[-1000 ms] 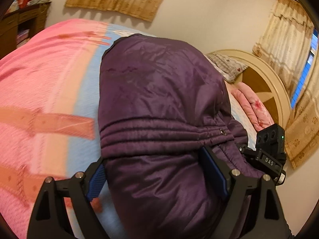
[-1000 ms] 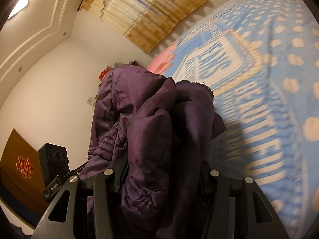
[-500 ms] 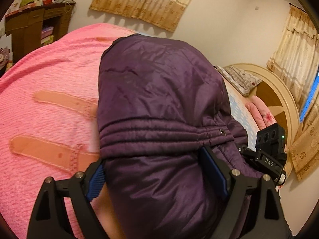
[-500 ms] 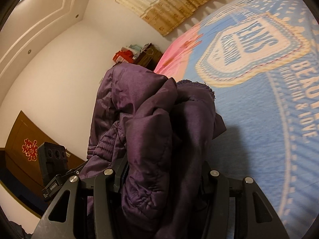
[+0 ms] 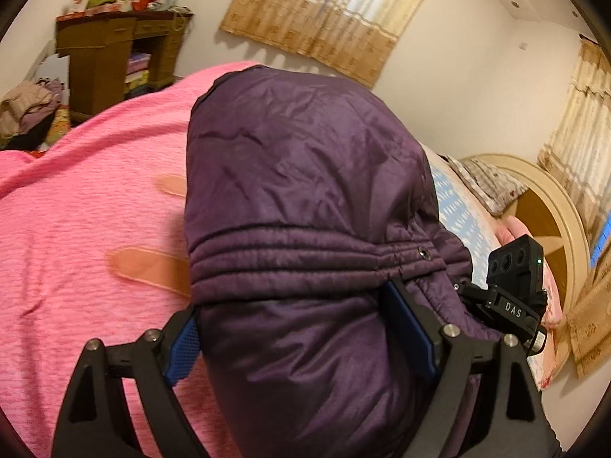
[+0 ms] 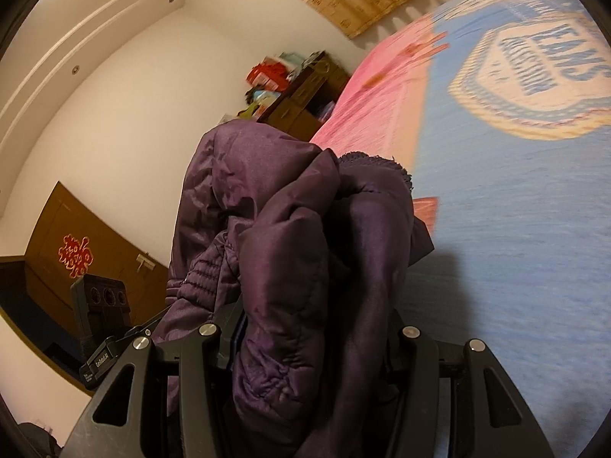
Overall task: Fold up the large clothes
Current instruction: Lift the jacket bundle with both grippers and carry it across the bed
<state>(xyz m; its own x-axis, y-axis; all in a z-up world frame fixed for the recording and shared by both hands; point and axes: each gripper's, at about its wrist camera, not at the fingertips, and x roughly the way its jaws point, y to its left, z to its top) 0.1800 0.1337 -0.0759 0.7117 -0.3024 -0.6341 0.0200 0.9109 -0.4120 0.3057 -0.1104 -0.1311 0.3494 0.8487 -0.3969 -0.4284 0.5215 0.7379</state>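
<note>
Left wrist view alone shows the headboard (image 5: 550, 206); the purple jacket (image 5: 305, 198), bundled, runs away from both cameras; left gripper (image 5: 305, 328) and right gripper (image 6: 309, 328) each pinch it.

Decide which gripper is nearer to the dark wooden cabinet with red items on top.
Probably left, though no frame settles it. The left gripper holds the purple jacket over the pink bed end by the cabinet; the right gripper is over the blue part, farther along.
</note>
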